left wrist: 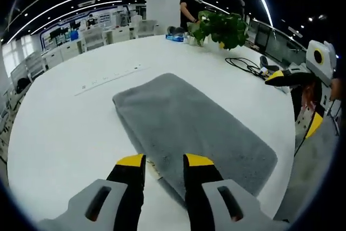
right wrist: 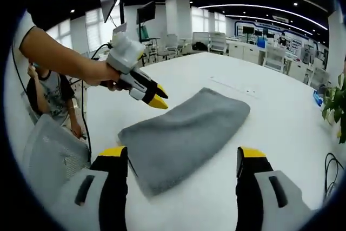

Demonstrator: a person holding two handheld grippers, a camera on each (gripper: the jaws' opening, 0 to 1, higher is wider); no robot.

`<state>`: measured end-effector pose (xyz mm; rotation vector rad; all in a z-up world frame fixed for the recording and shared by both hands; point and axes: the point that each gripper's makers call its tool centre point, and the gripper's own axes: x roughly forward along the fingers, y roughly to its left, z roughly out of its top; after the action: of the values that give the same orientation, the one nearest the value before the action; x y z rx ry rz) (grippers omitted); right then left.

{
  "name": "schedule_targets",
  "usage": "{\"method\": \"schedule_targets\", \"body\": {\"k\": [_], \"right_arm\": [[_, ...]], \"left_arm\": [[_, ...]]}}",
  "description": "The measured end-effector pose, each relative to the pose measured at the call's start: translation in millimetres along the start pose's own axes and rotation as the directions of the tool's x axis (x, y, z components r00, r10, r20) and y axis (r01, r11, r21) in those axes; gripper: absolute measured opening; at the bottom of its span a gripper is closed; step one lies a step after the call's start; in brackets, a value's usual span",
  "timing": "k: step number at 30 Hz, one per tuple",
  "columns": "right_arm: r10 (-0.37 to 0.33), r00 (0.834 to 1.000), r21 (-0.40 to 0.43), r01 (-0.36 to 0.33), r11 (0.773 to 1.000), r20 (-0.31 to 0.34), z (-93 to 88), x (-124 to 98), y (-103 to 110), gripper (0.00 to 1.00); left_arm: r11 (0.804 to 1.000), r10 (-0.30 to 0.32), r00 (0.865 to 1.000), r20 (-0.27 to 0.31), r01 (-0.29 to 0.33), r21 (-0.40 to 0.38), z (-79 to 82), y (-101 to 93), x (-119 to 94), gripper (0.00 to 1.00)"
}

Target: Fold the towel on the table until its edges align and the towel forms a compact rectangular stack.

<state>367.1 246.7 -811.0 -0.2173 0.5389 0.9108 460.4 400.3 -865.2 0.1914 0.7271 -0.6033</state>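
A grey towel [left wrist: 189, 123] lies folded into a long rectangle on the round white table [left wrist: 65, 128]. In the left gripper view my left gripper [left wrist: 165, 160] hovers at the towel's near corner, its yellow-tipped jaws a little apart and holding nothing. In the right gripper view the towel [right wrist: 186, 128] stretches away between the widely spread jaws of my right gripper [right wrist: 184, 152], which is open and empty. A hand holds the left gripper [right wrist: 158, 94] just above the towel's left end. The right gripper [left wrist: 296, 101] shows at the table's right edge, off the towel.
A potted plant [left wrist: 221, 28], a black cable [left wrist: 243, 66] and a blue item [left wrist: 174, 37] sit at the table's far side, where a person [left wrist: 190, 4] stands. A white strip [left wrist: 111, 77] lies beyond the towel. A seated person [right wrist: 51, 96] and a mesh chair [right wrist: 51, 155] are beside the table.
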Motion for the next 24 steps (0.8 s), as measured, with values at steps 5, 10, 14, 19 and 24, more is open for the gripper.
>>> {"method": "schedule_targets", "body": {"k": [5,10,14,19,24], "right_arm": [[0.025,1.0,0.0,-0.025,1.0,-0.003,-6.5,4.7,9.6,0.75],[0.058,0.998,-0.016,-0.058,0.998,-0.029,-20.6,15.1,20.5,0.7],[0.072,0.996,-0.018,-0.073,0.997,-0.05,-30.7,23.1,22.1,0.64],[0.081,0.992,-0.033,-0.084,0.996,-0.092,-41.6,30.5,19.6,0.54],[0.08,0.991,-0.031,-0.084,0.996,-0.11,-43.5,40.4,9.2,0.5]], "left_arm": [[0.999,-0.012,1.0,-0.021,0.011,-0.036,-8.0,1.4,12.4,0.22],[0.997,-0.016,0.999,-0.031,0.014,-0.071,-14.6,3.6,21.3,0.19],[0.997,-0.022,0.999,-0.045,0.018,-0.076,-18.2,2.9,26.5,0.16],[0.999,-0.006,0.997,-0.072,0.002,-0.054,-23.2,8.3,31.8,0.09],[0.996,-0.005,0.997,-0.076,-0.001,-0.091,-28.1,14.1,32.9,0.01]]}}
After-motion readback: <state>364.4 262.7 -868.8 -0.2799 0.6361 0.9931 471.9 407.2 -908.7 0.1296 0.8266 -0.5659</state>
